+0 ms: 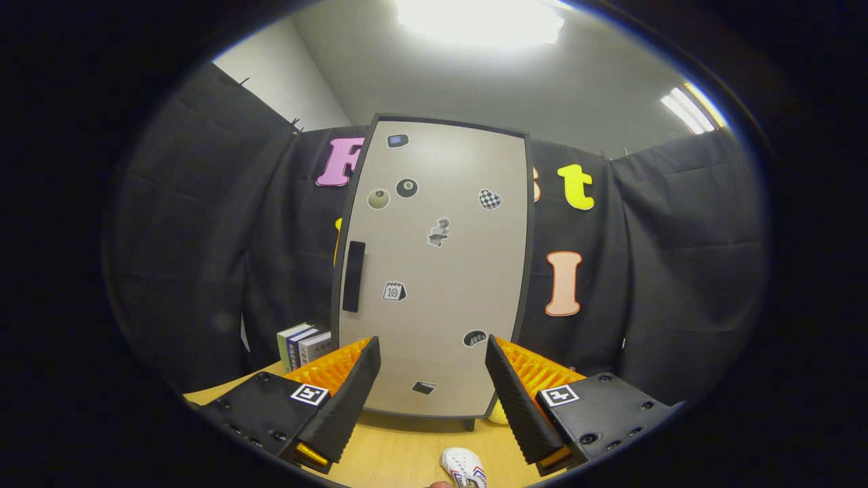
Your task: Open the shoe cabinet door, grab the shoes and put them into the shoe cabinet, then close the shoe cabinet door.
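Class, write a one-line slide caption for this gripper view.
Open gripper faces the closed shoe cabinet door; a shoe lies on the table.

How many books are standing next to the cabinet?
3 books, upright in a row on the table just left of the cabinet, beyond the open gripper. The cabinet may hide more behind it.
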Tool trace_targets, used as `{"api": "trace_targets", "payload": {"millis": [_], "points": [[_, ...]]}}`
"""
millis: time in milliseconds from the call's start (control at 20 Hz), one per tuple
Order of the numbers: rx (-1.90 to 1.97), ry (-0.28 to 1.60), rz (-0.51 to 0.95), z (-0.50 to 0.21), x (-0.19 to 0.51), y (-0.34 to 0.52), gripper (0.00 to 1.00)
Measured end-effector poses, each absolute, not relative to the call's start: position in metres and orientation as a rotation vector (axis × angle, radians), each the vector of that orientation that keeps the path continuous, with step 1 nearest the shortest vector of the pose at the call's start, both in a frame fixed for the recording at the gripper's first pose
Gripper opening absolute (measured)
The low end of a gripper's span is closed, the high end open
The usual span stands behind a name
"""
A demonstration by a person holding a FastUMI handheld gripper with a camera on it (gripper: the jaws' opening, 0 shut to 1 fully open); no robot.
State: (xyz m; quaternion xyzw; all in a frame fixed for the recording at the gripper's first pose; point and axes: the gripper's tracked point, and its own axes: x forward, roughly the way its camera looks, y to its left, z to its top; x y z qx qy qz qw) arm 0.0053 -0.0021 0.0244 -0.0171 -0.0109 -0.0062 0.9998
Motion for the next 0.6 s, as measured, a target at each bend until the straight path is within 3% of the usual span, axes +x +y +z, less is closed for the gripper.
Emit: {"api": "trace_targets", "payload": {"millis": [400, 600], "points": [[0.008, 0.006, 0.024, 0.040, 0.053, 0.019, 0.97], [0.019, 0.005, 0.113, 0.050, 0.082, 0.049, 0.97]]}}
